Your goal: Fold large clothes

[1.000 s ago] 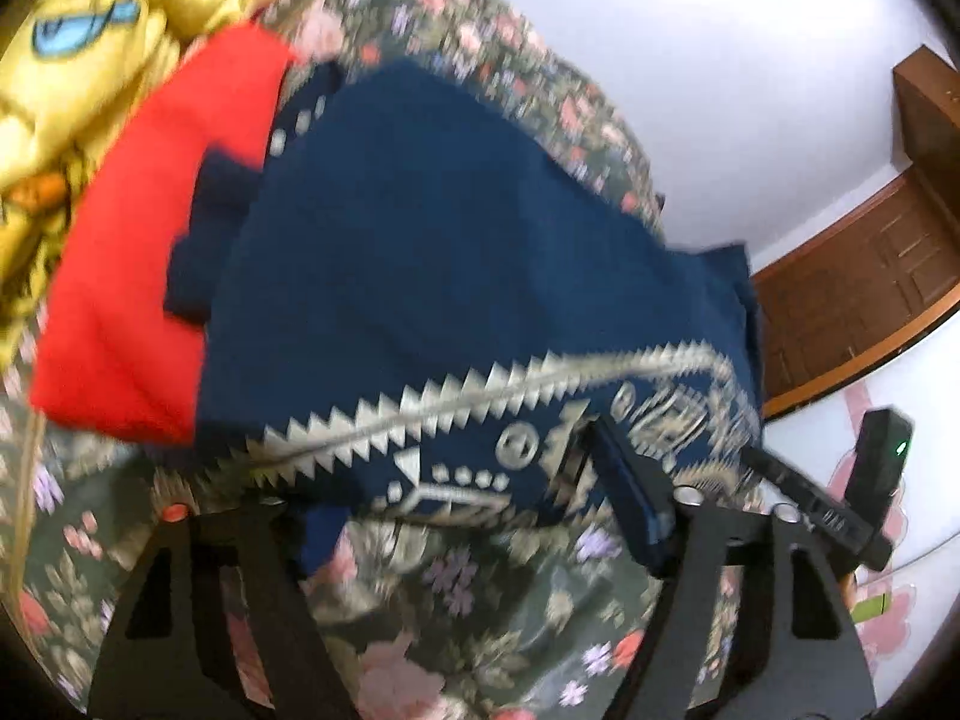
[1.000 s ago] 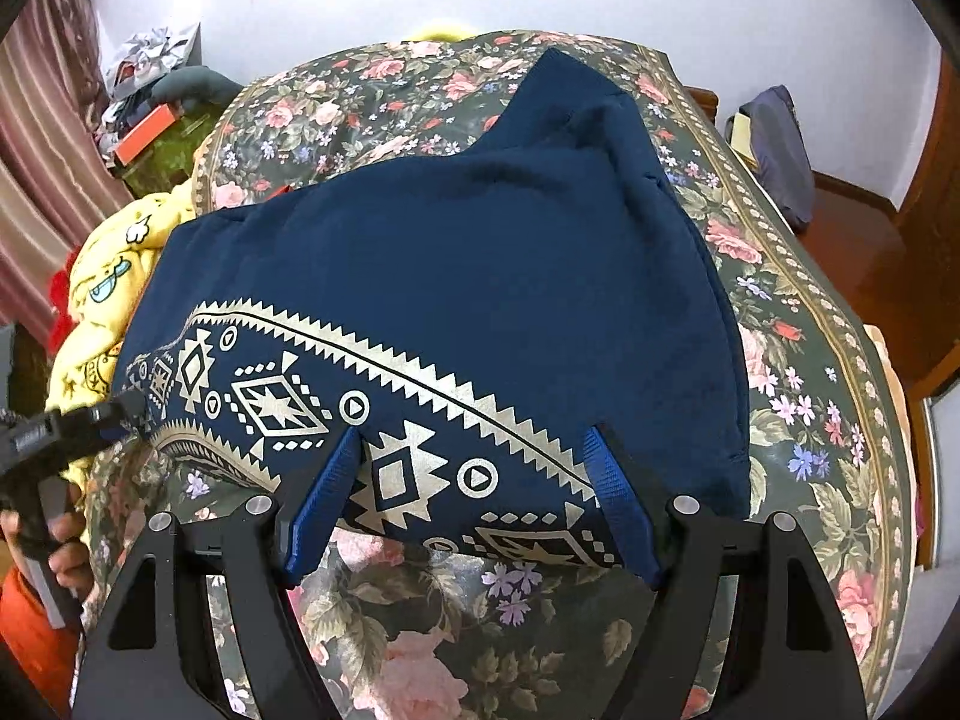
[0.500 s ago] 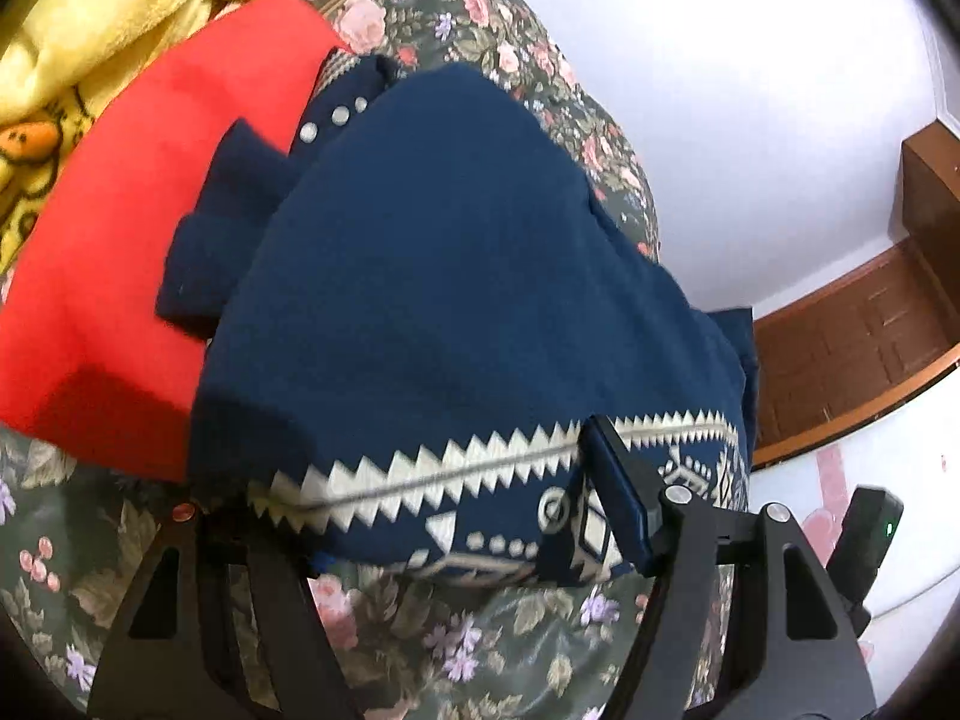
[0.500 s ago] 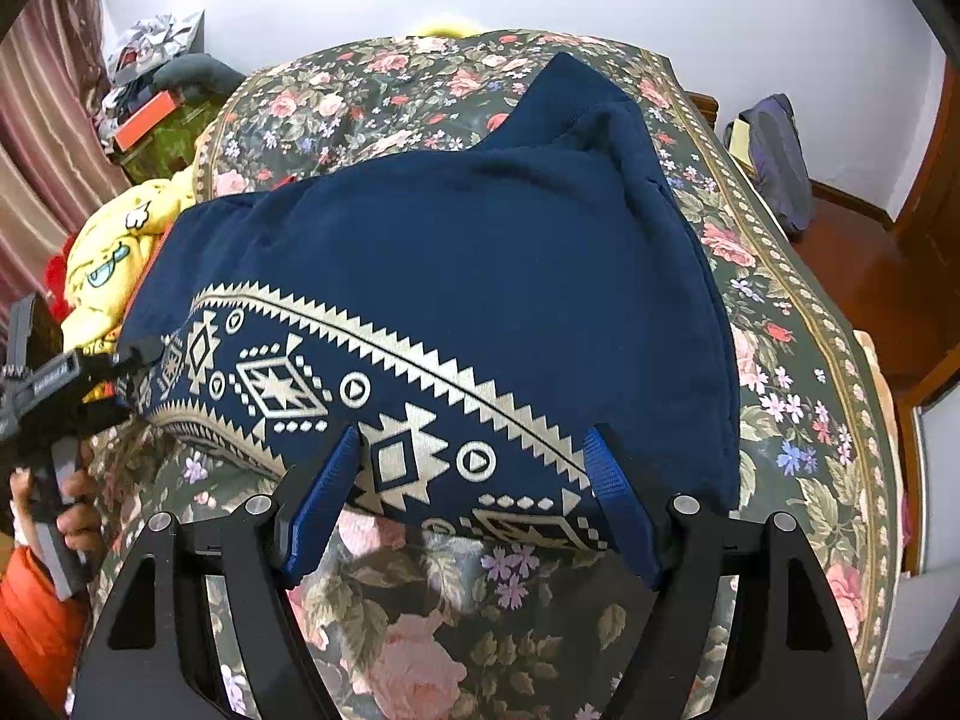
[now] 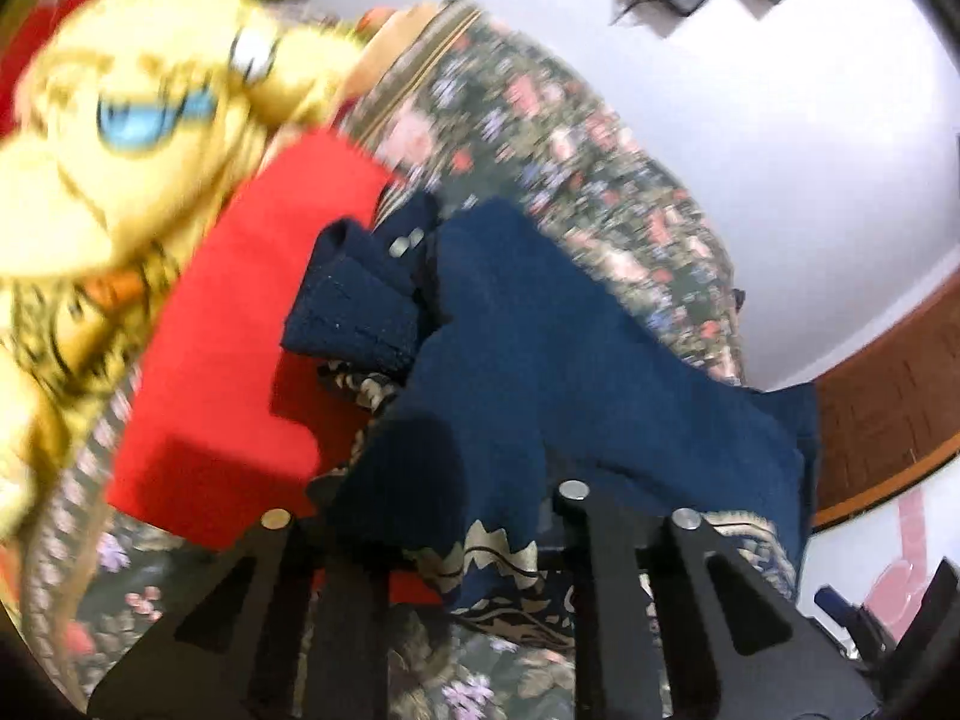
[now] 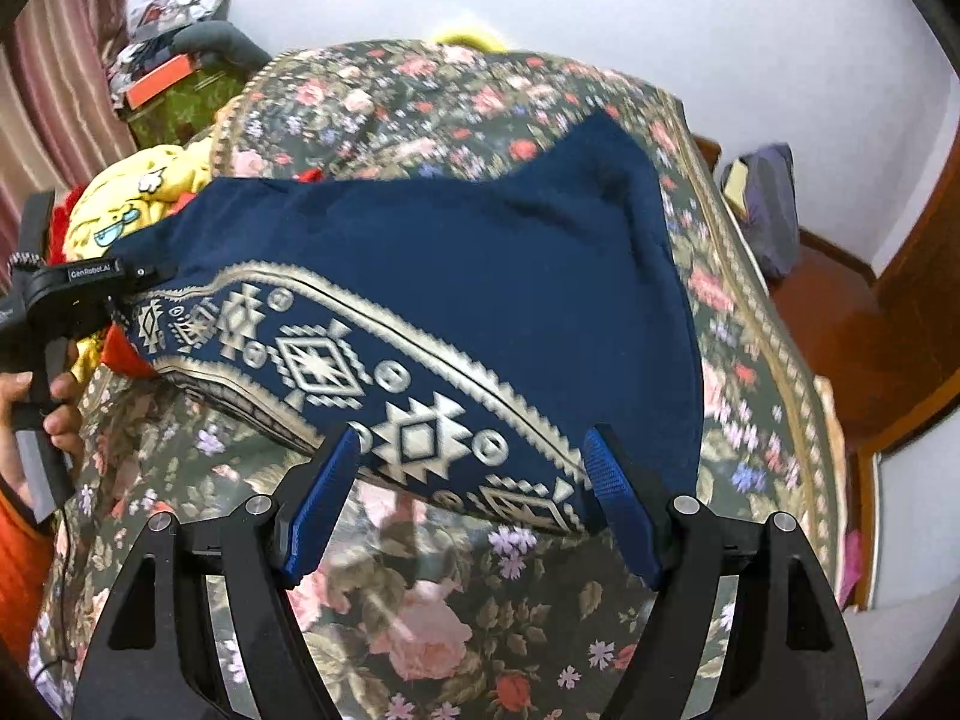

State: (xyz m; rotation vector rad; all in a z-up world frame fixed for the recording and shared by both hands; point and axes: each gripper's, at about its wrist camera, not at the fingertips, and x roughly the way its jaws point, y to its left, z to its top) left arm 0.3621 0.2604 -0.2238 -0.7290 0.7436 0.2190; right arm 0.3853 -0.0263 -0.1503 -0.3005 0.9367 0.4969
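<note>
A large navy garment point(image 6: 468, 276) with a gold patterned hem band lies on the floral bedspread point(image 6: 420, 612). My right gripper point(image 6: 471, 498) is open, its blue fingers point(image 6: 318, 504) at the near hem edge, with no cloth between them. My left gripper point(image 5: 444, 516) has its jaws narrowed on the hem corner of the navy garment point(image 5: 570, 348), and the cloth drapes over its fingers and hides the tips. In the right wrist view the left gripper point(image 6: 129, 306) holds the hem's far left corner.
A folded red garment point(image 5: 240, 330) and a small navy folded piece point(image 5: 360, 300) lie left of the navy garment. A yellow cartoon-print blanket point(image 5: 138, 138) sits beyond. A wooden door point(image 5: 888, 390) and the floor are to the right of the bed.
My left gripper has closed on the hem corner and lifted it, its view swinging toward the yellow blanket. My right gripper has stayed open at the near hem.
</note>
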